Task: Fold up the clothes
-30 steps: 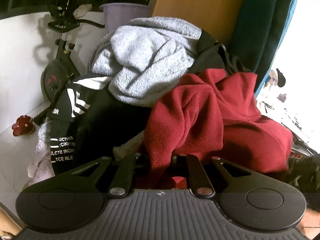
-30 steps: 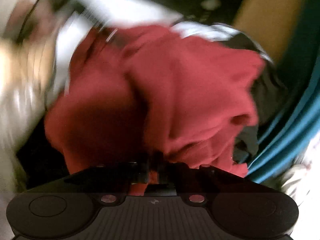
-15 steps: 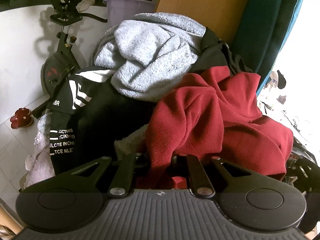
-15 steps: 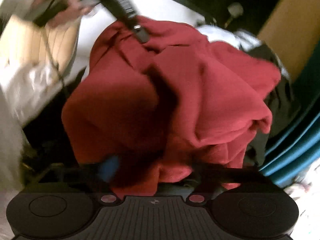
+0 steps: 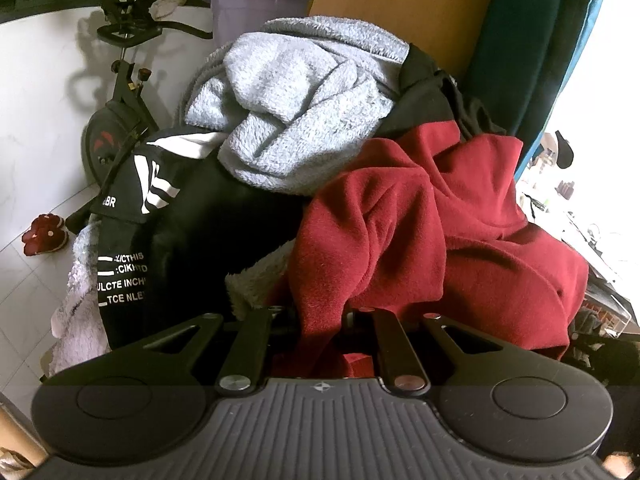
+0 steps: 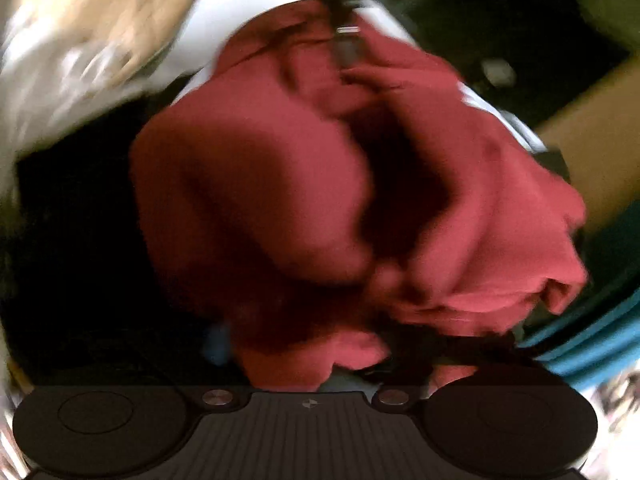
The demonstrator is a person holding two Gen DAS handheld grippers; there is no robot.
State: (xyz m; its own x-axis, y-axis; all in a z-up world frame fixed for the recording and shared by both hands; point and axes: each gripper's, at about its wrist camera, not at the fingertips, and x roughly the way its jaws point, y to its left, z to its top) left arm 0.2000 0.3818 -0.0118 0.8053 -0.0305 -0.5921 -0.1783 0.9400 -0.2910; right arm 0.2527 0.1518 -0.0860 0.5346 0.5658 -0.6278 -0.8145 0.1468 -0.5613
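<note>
Red fleece garment [image 5: 420,236] is what I have in my left gripper [image 5: 320,314]: its two fingers are drawn together on a fold of the cloth, which hangs down between them. Taking the grey fleece [image 5: 296,120] as my landmark, the red piece lies just below and to the right of it, touching its lower edge, on the same heap. A black printed garment [image 5: 168,240] sits below and left of the grey fleece, with white lettering and stripes showing. Further left of the grey fleece, beyond the heap, stands an exercise bike [image 5: 116,120] against the white wall, and a purple bucket [image 5: 256,12] rises just behind the fleece's top edge. A teal curtain [image 5: 532,60] hangs well to its right.

My right-wrist view is heavily blurred. The red garment [image 6: 320,200] fills it, bunched in front of my right gripper [image 6: 308,384]; cloth covers the fingers, so I cannot tell whether they are apart or together.
</note>
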